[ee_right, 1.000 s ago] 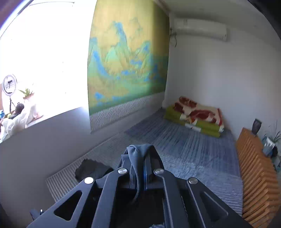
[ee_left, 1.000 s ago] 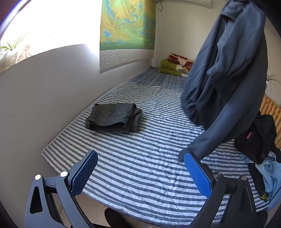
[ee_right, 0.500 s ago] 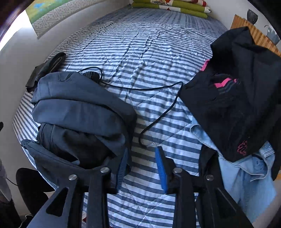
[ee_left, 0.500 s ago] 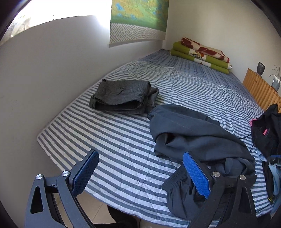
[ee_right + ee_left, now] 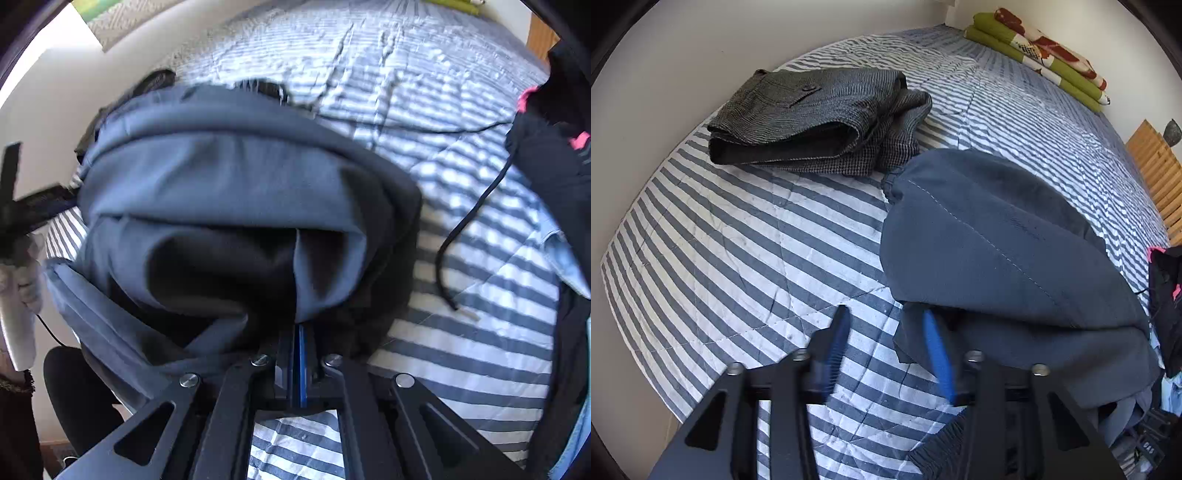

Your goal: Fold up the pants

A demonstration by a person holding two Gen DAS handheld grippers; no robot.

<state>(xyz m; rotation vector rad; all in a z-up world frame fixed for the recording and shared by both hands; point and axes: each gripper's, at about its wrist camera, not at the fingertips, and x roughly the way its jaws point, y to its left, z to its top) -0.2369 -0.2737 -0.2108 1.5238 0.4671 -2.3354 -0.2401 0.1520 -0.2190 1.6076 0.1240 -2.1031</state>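
The blue-grey pants (image 5: 990, 251) lie in a loose heap on the striped bed sheet (image 5: 738, 258). My left gripper (image 5: 884, 312) points down at the sheet beside the heap's near left corner. Its jaws are closing, with a gap still between the blue pads (image 5: 936, 354); mostly sheet shows between them, and the pants' edge sits against the right pad. In the right wrist view the pants (image 5: 229, 177) bulge right in front of my right gripper (image 5: 297, 328). It is shut, and a fold of the cloth runs down into its closed pads.
Folded grey checked pants (image 5: 812, 114) lie at the back left near the wall. A black garment with pink trim (image 5: 554, 155), a light blue one (image 5: 565, 254) and a black cable (image 5: 461, 240) lie to the right. Folded blankets (image 5: 1041, 48) sit at the far end.
The pants, first hanging in the air, now lie heaped on the bed. Both grippers came down close to them. The left jaws narrowed; the right jaws opened and shut again.
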